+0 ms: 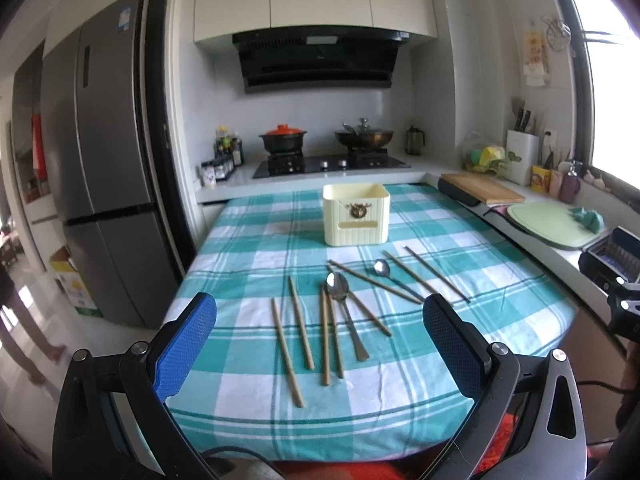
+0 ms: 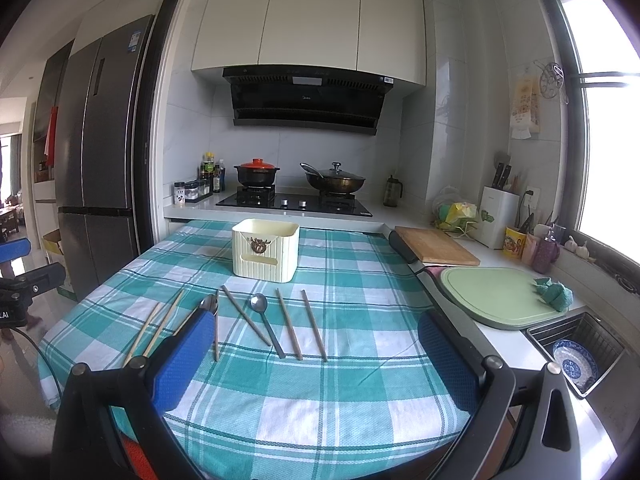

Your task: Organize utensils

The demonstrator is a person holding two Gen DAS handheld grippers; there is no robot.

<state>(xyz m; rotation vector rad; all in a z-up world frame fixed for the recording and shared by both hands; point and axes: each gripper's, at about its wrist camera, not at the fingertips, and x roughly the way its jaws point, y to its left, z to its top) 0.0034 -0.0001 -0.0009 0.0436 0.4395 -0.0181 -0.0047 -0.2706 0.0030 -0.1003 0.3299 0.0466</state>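
Several wooden chopsticks (image 1: 300,322) and two metal spoons (image 1: 344,308) lie scattered on a table with a teal checked cloth (image 1: 500,280). A cream utensil box (image 1: 356,214) stands upright behind them. My left gripper (image 1: 320,312) is open and empty, held above the near edge over the chopsticks. In the right wrist view the box (image 2: 266,250), the chopsticks (image 2: 289,324) and a spoon (image 2: 265,320) show too. My right gripper (image 2: 316,332) is open and empty, above the cloth (image 2: 360,280) right of the utensils.
A counter runs along the right with a wooden board (image 2: 436,246), a green cutting board (image 2: 496,296) with a teal rag, and a sink rack with a blue plate (image 2: 574,364). A stove with pots (image 2: 296,200) is behind the table. A fridge (image 1: 100,152) stands left.
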